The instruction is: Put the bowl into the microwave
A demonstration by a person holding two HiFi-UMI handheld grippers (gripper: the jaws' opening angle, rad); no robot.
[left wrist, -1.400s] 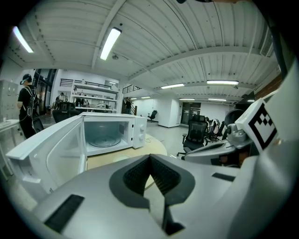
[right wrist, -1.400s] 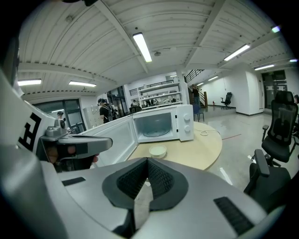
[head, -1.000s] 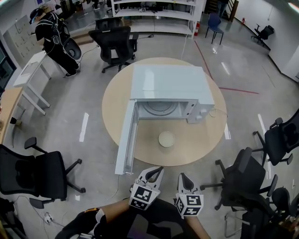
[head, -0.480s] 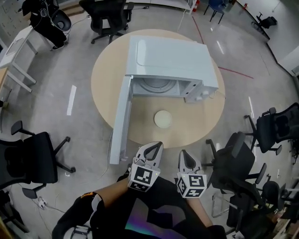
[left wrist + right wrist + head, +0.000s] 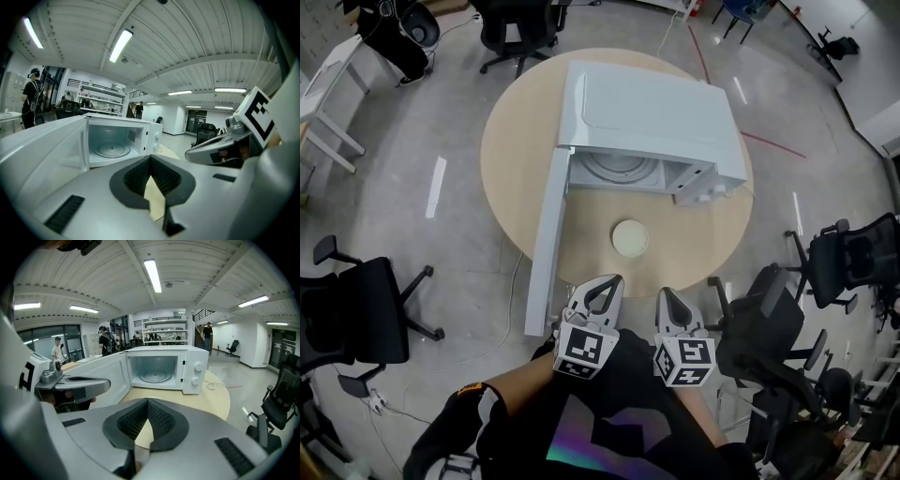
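Task is barely getting started, by my read. Bowl (image 5: pixel 629 238) is sitting on the round table (image 5: pixel 508 159), just in front of the microwave (image 5: pixel 649 112) opening, with nothing touching it. Microwave door (image 5: pixel 547 246) is standing wide open to the left, and the cavity is showing only its glass turntable (image 5: pixel 619 170). Left gripper (image 5: pixel 602 291) and right gripper (image 5: pixel 667 304) are hovering side by side at the table's near edge, short of the bowl. Both are clenched, jaws meeting, nothing between them. Door-opening part is looking done. Everything with the bowl is remaining: opening a claw, reaching in, grabbing the bowl, lifting it, setting it on the turntable.
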